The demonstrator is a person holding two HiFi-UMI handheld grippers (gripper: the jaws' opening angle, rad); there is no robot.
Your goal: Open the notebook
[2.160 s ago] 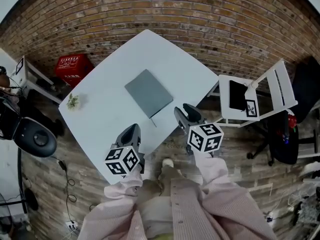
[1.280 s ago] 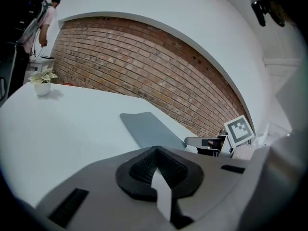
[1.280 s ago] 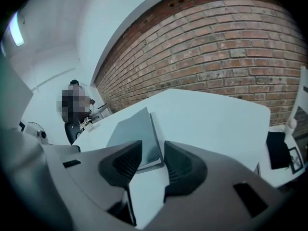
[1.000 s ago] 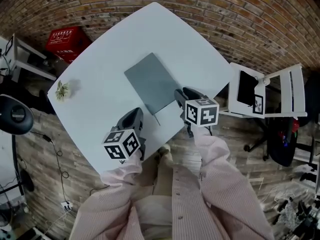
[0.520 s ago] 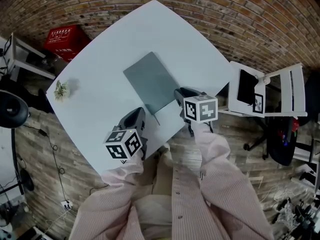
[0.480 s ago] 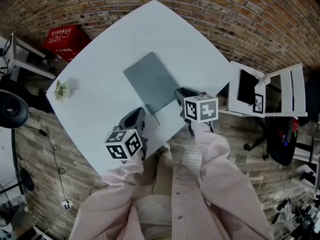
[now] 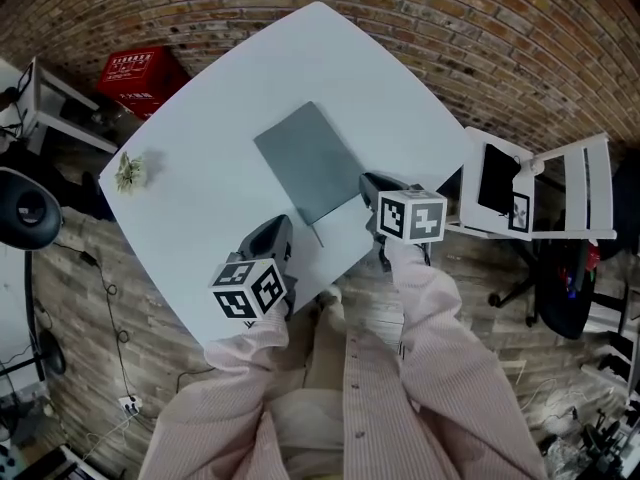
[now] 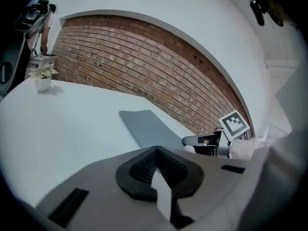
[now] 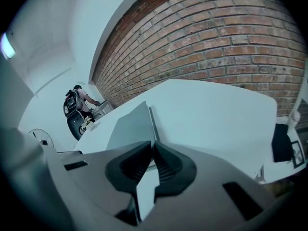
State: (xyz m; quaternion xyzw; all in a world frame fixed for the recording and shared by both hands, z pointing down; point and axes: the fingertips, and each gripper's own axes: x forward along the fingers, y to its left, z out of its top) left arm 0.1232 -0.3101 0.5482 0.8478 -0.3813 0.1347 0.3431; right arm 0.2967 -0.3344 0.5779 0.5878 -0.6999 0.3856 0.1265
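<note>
A white desk point(image 7: 300, 58) is seen set cornerwise before a brick wall point(image 7: 470, 28), with plank flooring point(image 7: 90, 298) around it. A closed grey notebook point(image 7: 308, 160) is laid flat near the desk's middle, reaching toward the near right edge. A small potted plant point(image 7: 128, 170) is placed at the desk's left corner, well apart from the notebook. Beyond the far left edge a red crate point(image 7: 140, 72) is set on the floor. A black office chair point(image 7: 25, 208) is parked off the left corner, and a white folding chair point(image 7: 560, 193) is stood off the right corner.

The right gripper point(image 7: 366, 182) is held at the notebook's edge nearest the desk's right side. Its jaws have just been closing and are pinched onto that edge, with the cover caught between the pads. The left gripper point(image 7: 272, 234) is held over the desk's near edge, near the notebook's near corner but apart from it — its jaws are pressed together with nothing between them. Both grippers are carried on pink-striped sleeves point(image 7: 430, 368).
</note>
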